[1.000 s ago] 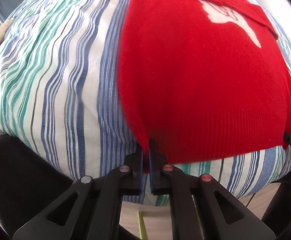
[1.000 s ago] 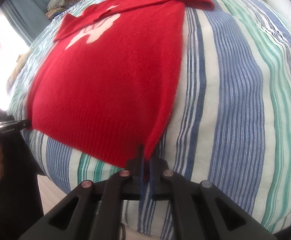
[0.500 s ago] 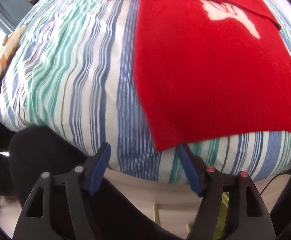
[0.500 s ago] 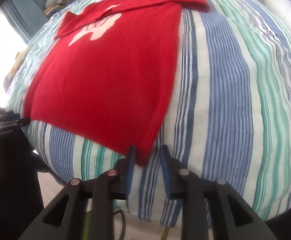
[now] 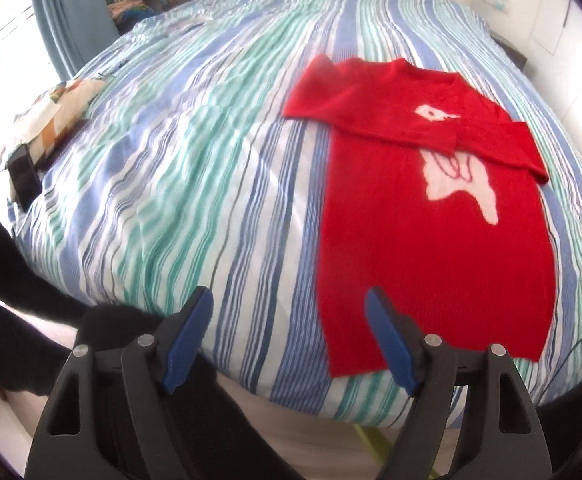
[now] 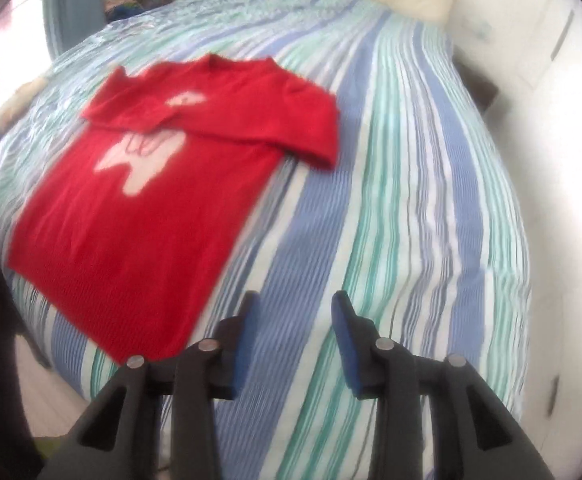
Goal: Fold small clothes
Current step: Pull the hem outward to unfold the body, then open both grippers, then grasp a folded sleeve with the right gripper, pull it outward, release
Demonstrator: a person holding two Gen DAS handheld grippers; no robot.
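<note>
here the red knitted sweater with a white motif [image 5: 431,240] lies flat on the blue-and-green striped bedcover [image 5: 195,184], sleeves crossed over its chest, toward one o'clock of the wide-open, empty left gripper [image 5: 289,332] and ten o'clock of the empty, parted right gripper [image 6: 295,328], probably smoothed ready for folding.

Red sweater [image 6: 139,216] beside gaping tool [image 6: 295,320]

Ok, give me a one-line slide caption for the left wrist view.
Open left gripper above the hem of a red sweater lying flat on a striped bedspread, sleeves folded across its chest.
</note>
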